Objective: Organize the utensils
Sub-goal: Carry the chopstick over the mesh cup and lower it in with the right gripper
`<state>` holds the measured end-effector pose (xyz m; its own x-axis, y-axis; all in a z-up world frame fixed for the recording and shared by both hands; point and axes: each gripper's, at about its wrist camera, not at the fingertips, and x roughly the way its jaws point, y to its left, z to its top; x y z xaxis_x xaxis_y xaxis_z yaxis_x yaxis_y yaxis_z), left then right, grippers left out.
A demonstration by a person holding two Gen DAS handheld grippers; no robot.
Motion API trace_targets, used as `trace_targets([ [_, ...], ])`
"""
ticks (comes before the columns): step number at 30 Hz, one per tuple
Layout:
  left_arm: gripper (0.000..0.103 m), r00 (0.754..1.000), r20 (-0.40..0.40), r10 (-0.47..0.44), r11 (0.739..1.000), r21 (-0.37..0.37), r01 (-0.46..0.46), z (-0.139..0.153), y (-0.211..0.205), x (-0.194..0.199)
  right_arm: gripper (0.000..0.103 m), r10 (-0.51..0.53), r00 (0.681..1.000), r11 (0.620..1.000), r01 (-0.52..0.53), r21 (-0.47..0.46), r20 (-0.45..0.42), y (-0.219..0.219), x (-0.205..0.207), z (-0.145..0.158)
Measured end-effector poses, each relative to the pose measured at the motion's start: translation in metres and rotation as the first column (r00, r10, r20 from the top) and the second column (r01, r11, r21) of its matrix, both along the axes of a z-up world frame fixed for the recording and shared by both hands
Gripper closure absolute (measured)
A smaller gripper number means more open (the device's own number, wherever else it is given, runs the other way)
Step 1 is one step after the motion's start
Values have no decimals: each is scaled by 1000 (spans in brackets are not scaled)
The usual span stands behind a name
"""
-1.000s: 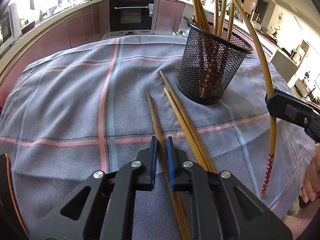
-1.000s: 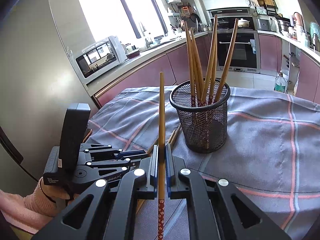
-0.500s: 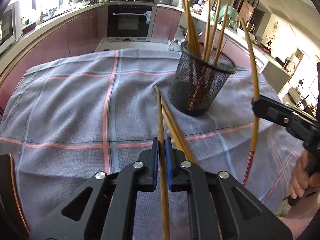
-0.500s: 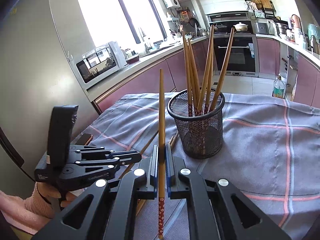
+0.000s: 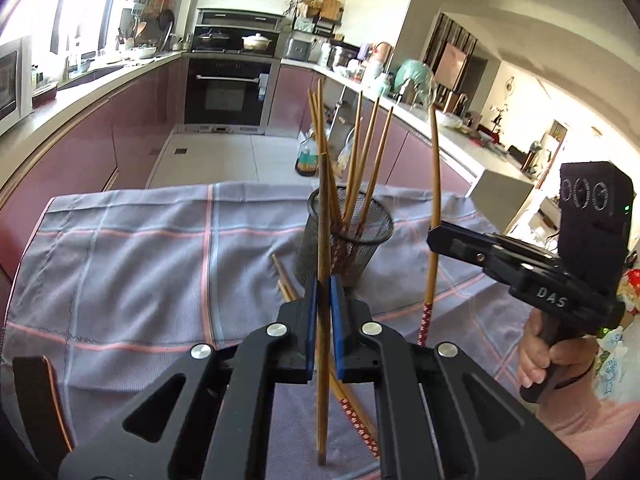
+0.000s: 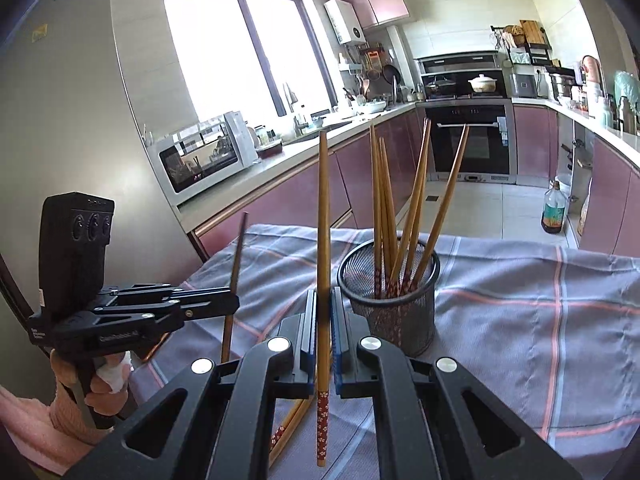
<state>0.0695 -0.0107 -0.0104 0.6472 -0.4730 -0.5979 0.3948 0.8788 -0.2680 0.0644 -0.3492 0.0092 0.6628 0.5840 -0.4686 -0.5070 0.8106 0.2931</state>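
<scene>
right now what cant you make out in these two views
- Loose chopsticks on the cloth: left view, the left tool covers their middles, so the count is unclear.
- Cup bottom: both views, mesh and chopstick ends hide it.
- Left tool's pads: right view, seen side-on.
- Microwave contents: right view, too small.

Home kitchen, built-in oven, microwave, pink cabinets, cloth-covered table

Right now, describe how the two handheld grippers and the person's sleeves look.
Both grippers are matte black with silver bolts and blue pads on the fingers. The right gripper carries a boxy black module with three round lenses and white "DAS" lettering. The left gripper has the same module and small white lettering. Both sleeves are pink.
</scene>
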Motion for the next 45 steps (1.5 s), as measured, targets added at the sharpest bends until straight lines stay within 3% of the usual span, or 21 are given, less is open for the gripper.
trace_targets([
  [15, 96, 994, 109, -1, 992, -129, 15, 61, 11, 1, 98, -40, 995, 998, 36, 42, 86, -17, 15, 36],
  [22, 96, 987, 160, 4, 990, -143, 19, 88, 4, 7, 98, -54, 991, 998, 48, 47, 120, -18, 22, 48],
  [36, 96, 974, 226, 23, 992, -126, 6, 131, -11, 32, 98, -110, 979, 992, 97, 80, 170, -21, 51, 67],
  [45, 96, 979, 202, 30, 998, -68, -17, 127, -30, 51, 98, -165, 973, 984, 151, 93, 164, -21, 72, 60],
])
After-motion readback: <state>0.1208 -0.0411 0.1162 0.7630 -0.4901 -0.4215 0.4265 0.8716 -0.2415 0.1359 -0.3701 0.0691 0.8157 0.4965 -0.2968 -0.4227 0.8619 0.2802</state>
